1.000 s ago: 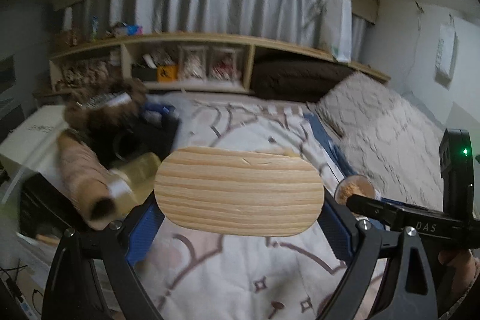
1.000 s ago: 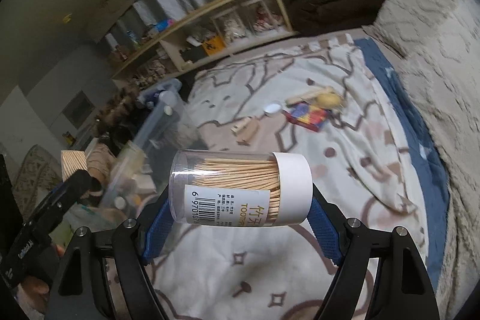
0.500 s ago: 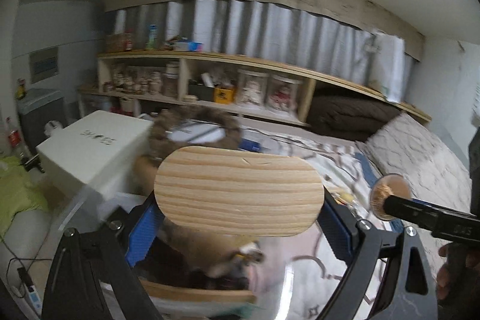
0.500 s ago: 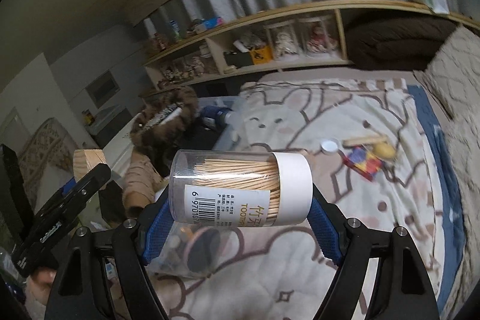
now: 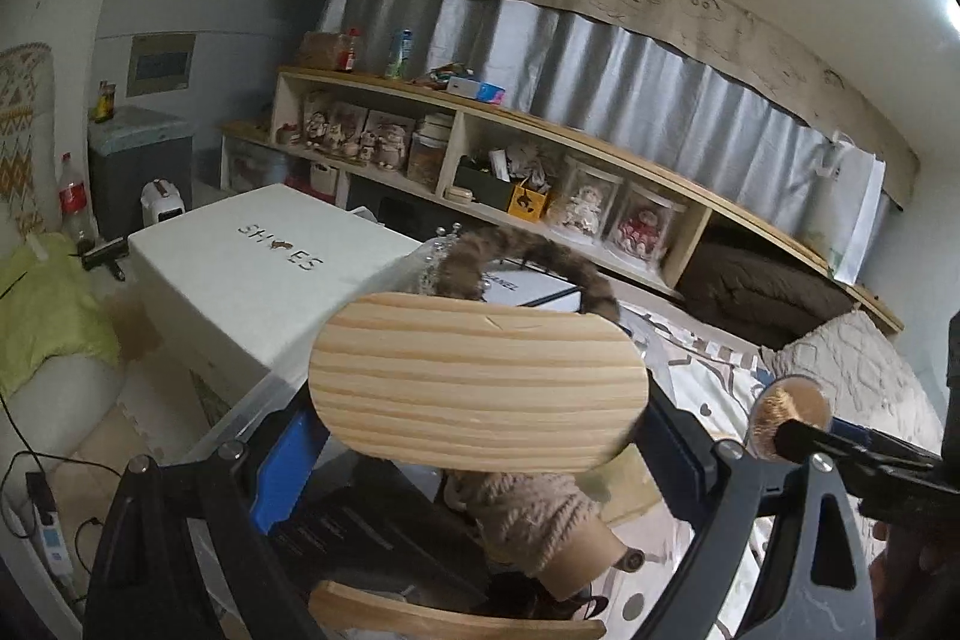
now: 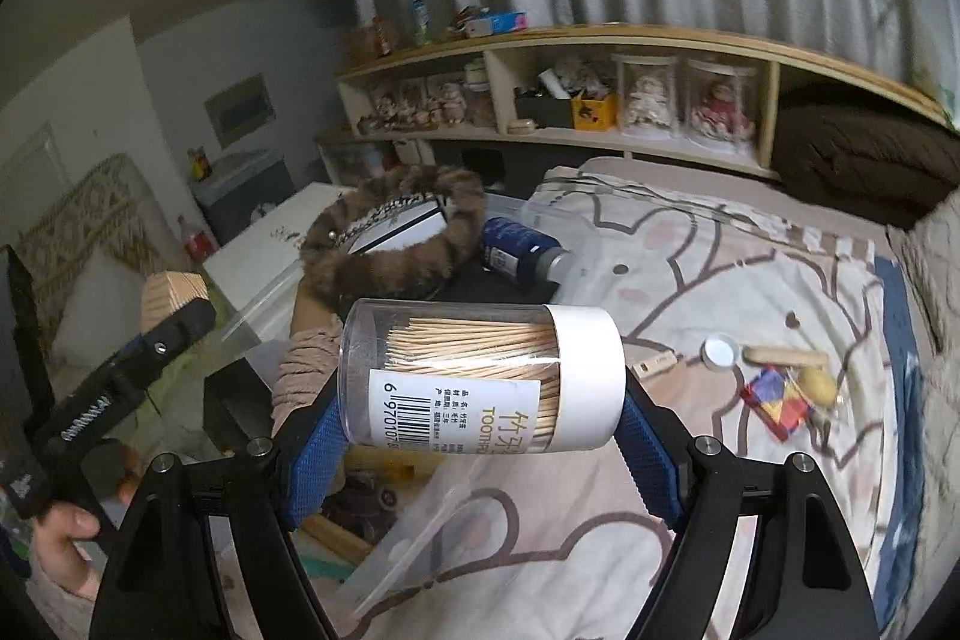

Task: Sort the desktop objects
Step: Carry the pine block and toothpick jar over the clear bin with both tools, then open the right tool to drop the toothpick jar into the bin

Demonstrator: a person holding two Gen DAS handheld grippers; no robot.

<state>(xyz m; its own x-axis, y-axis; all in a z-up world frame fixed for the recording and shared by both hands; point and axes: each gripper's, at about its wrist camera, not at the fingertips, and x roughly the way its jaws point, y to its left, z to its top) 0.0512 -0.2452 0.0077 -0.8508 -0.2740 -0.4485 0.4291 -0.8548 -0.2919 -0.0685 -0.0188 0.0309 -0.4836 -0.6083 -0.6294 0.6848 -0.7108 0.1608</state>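
The left claw is clenched on an oval wooden block that lies crosswise between its 2 blue pads, and the right claw grasps a clear toothpick jar the same way, white cap to the right. Both hang above a clear storage bin at the bed's left edge, holding a furry headband and a yarn cone. Compared with 1 second earlier, both views have swung left from the blanket toward the bin and white shoe box, grips unchanged.
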